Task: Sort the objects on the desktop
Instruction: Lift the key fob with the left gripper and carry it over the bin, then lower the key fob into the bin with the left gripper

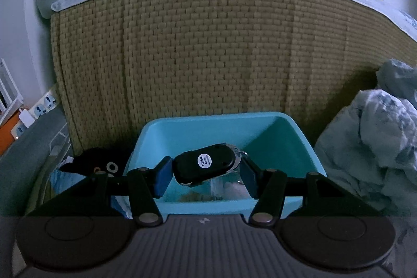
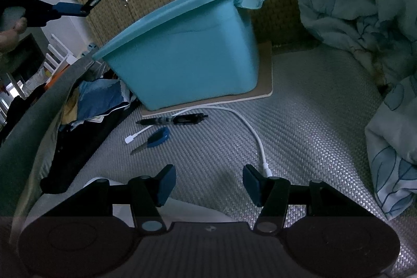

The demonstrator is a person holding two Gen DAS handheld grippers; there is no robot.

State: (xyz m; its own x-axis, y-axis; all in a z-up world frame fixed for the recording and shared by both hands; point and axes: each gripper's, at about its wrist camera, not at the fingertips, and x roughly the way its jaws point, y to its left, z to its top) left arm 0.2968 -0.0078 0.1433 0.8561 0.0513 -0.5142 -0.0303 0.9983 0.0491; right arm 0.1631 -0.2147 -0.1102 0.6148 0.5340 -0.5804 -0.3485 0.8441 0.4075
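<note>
Left gripper (image 1: 206, 175) clamps a black oval remote key fob (image 1: 204, 164), white round sticker on its back, metal ring attached, above the teal plastic bin (image 1: 292, 133); right gripper (image 2: 208, 185) hangs open

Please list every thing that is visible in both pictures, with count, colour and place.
remote key fob: 1, black, between the left gripper's pads, above the bin
bin: 1, turquoise, on a board
pen: 1, black, on the mat before the bin
key: 1, blue head, beside the pen
cable: 1, white, on the mat
blanket: 1, pale blue, right
left gripper: 1, black, blue pads
right gripper: 1, open, empty
</note>
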